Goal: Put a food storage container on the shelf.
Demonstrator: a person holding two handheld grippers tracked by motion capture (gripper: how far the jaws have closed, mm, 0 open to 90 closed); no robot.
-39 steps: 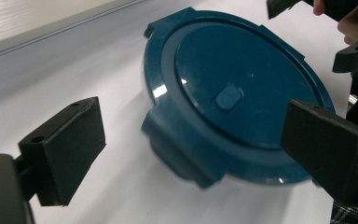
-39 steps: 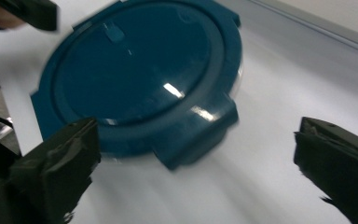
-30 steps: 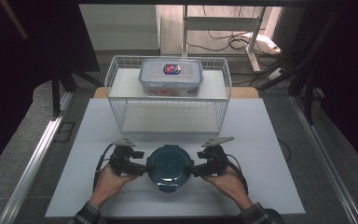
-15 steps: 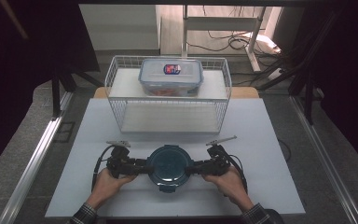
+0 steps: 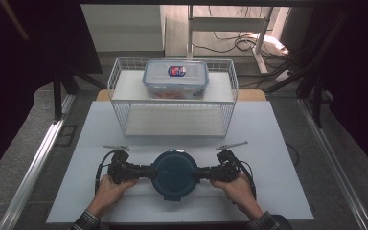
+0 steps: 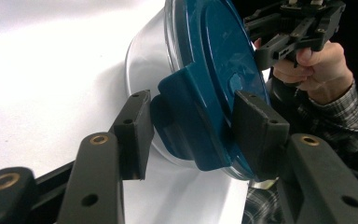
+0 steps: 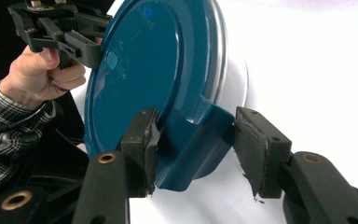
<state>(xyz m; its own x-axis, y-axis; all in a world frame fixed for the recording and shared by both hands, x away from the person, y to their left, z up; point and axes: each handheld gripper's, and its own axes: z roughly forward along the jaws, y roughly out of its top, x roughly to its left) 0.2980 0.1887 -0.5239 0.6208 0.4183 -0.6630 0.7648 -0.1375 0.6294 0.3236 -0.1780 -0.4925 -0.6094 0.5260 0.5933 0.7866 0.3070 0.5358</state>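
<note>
A round clear container with a dark teal lid (image 5: pixel 174 173) sits on the white table (image 5: pixel 278 143) near its front edge. My left gripper (image 5: pixel 148 171) meets the lid from the left, my right gripper (image 5: pixel 200 172) from the right. In the left gripper view my left gripper (image 6: pixel 193 135) has the lid's left tab (image 6: pixel 186 107) between its pads, which touch both sides of it. In the right gripper view my right gripper (image 7: pixel 196 149) grips the opposite tab (image 7: pixel 193 135) the same way. Both pairs of jaws have just been closing.
A white wire basket (image 5: pixel 124 115) stands behind the container at mid-table. On its far part rests a clear lidded box (image 5: pixel 176 79). Bare table lies left and right of my hands. The front edge is just below my wrists.
Both grippers have turned to point straight at the lid's sides, and their jaws have narrowed from wide apart onto the two tabs. The container has not moved.
</note>
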